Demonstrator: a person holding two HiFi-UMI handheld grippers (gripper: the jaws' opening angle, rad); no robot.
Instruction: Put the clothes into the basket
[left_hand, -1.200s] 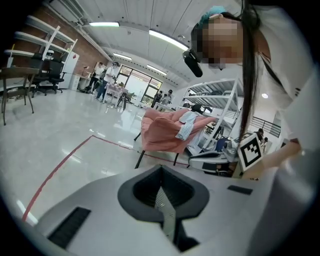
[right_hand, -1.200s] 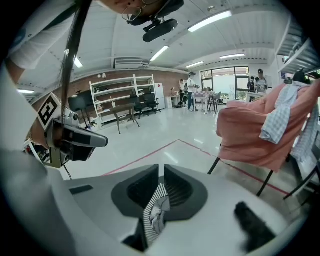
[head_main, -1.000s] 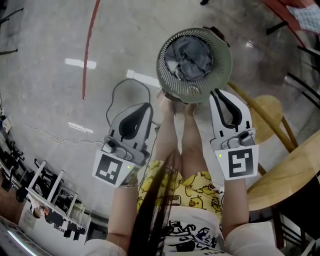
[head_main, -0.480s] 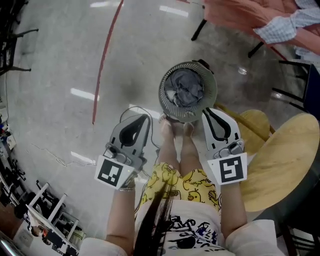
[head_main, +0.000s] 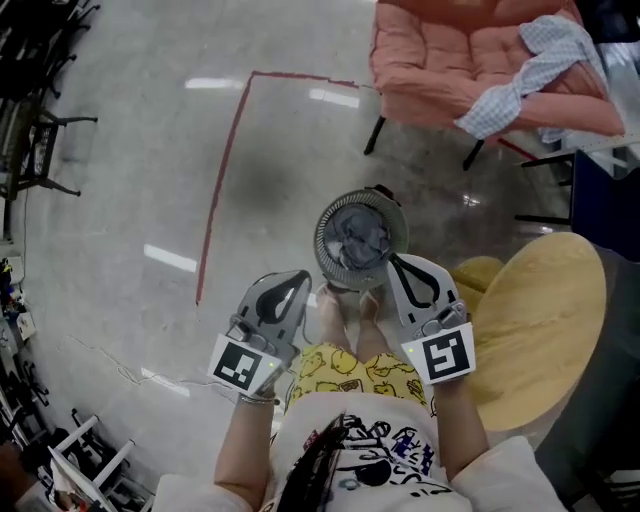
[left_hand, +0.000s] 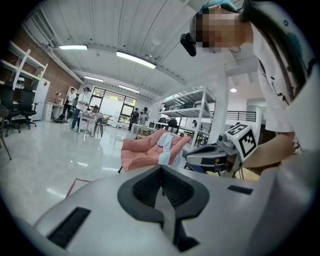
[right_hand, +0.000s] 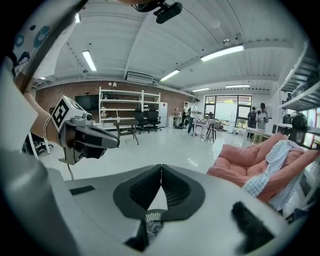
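Note:
A round grey slatted basket (head_main: 325, 245) stands on the floor by the person's feet, with grey clothes (head_main: 360, 237) bundled inside. A blue-checked shirt (head_main: 520, 72) lies over a pink sofa (head_main: 440, 55) farther off. My left gripper (head_main: 297, 281) hovers high at the basket's lower left, my right gripper (head_main: 394, 264) at its lower right. Both are shut with nothing between the jaws. In the left gripper view the left gripper (left_hand: 161, 169) points toward the sofa (left_hand: 142, 150) and the shirt (left_hand: 166, 146). Below the right gripper (right_hand: 161, 169) a bit of the basket (right_hand: 151, 218) shows.
A round wooden table (head_main: 550, 310) and a wooden stool (head_main: 478, 272) stand close on the right. A red tape line (head_main: 222, 175) marks the floor. Black chair frames (head_main: 45, 140) stand at the far left, and people and shelving (right_hand: 127, 107) lie across the room.
Both grippers have risen well above the basket, which now looks smaller and farther below. The pink sofa with the checked shirt has come into the head view.

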